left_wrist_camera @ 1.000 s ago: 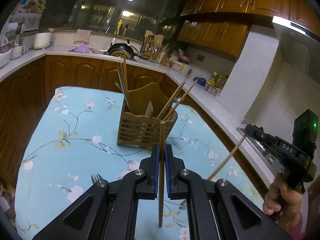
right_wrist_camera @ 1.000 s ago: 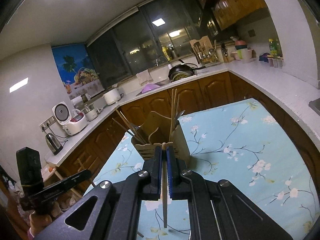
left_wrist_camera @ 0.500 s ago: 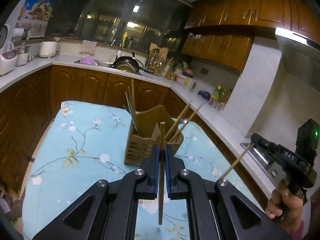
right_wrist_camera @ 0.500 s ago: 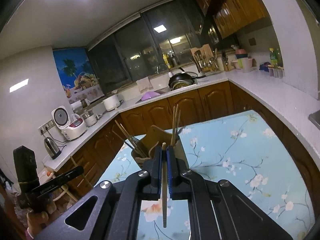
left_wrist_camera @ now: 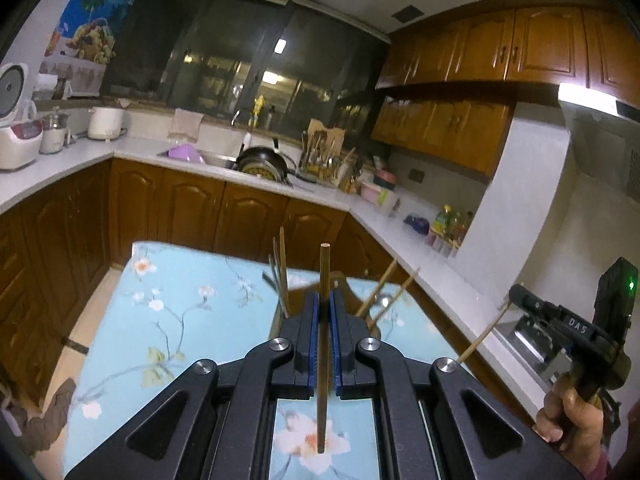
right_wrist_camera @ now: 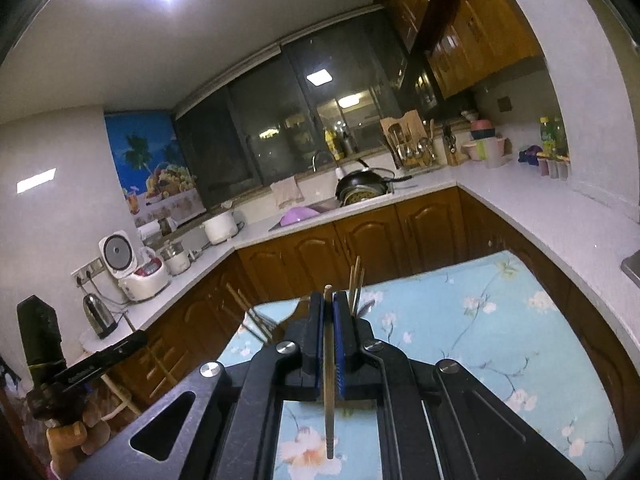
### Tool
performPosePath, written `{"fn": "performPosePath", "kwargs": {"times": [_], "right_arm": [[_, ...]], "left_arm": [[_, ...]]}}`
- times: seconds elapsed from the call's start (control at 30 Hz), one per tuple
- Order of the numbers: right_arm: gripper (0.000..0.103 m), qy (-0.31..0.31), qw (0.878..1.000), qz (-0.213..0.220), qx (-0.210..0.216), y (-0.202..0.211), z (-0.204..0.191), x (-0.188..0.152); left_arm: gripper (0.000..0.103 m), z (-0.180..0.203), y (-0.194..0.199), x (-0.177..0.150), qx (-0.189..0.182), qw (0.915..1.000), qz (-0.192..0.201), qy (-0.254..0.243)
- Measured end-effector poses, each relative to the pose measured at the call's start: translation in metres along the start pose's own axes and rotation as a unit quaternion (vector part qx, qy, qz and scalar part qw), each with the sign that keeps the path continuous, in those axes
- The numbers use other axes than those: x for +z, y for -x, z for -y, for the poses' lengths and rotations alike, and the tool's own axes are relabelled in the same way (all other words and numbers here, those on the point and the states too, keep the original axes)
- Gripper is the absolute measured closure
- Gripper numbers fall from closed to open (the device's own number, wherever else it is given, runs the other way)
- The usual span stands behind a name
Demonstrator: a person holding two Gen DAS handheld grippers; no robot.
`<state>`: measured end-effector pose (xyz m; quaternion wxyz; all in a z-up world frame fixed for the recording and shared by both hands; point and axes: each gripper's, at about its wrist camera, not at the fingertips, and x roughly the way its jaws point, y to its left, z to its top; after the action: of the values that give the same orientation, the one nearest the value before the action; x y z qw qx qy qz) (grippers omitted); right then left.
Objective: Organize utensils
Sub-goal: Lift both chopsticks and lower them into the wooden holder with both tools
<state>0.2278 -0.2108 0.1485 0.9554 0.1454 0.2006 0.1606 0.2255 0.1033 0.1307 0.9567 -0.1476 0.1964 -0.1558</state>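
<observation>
I have one chopstick in each claw. My left gripper [left_wrist_camera: 324, 308] is clenched on a brown chopstick [left_wrist_camera: 323, 276] that stands upright between the blue pads [left_wrist_camera: 315, 340], its blunt top poking above the fingertips and its lower end hanging down past the jaws over the flowered cloth. My right gripper [right_wrist_camera: 328, 312] is clamped the same way on a paler chopstick [right_wrist_camera: 329, 384], also upright, with only a short tip above the pads and a longer, ridged end below. In both claws the jaws are drawn in almost fully, with just the stick's thickness between them. From my left camera I also see my right hand [left_wrist_camera: 568, 412] off at the right edge, with its chopstick slanting down from the claw. From my right camera my left hand [right_wrist_camera: 68, 440] shows low at the left edge, its stick slanting down beneath it. Just beyond each claw's fingertips stands the wooden utensil holder [left_wrist_camera: 352, 300], mostly hidden by my own fingers; chopsticks [left_wrist_camera: 382, 288] lean out of its one side and a fork and another stick [left_wrist_camera: 282, 268] rise from the other. It sits on the table with the light blue floral tablecloth [left_wrist_camera: 180, 304]. Around the table runs the white counter [left_wrist_camera: 132, 148] on brown cabinets, with a dark wok [left_wrist_camera: 262, 160] at the sink and a rice cooker [right_wrist_camera: 132, 268] further along.
</observation>
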Motion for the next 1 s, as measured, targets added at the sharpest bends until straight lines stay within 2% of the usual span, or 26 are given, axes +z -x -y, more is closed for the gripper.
{"fn": "performPosePath", "kwargs": {"times": [0.27, 0.43, 0.63, 0.77, 1.0], "right_arm": [[0.098, 0.003, 0.999, 0.034, -0.001, -0.024, -0.004, 0.035], [0.098, 0.003, 0.999, 0.05, -0.001, -0.043, -0.005, 0.051], [0.098, 0.012, 0.998, 0.057, -0.01, -0.066, -0.008, 0.06], [0.098, 0.022, 0.998, 0.053, -0.018, -0.081, -0.007, 0.054], [0.098, 0.014, 0.999, 0.026, -0.021, -0.105, 0.002, 0.029]], "left_arm": [[0.099, -0.004, -0.03, 0.031, 0.005, 0.999, 0.045, -0.008], [0.099, -0.01, -0.059, 0.035, 0.018, 0.9979, 0.062, -0.009], [0.099, -0.015, -0.1, 0.021, 0.026, 0.9963, 0.082, 0.007], [0.099, -0.016, -0.128, 0.009, 0.027, 0.9963, 0.079, 0.019], [0.099, -0.018, -0.163, -0.014, 0.039, 0.9978, 0.051, 0.019]]}}
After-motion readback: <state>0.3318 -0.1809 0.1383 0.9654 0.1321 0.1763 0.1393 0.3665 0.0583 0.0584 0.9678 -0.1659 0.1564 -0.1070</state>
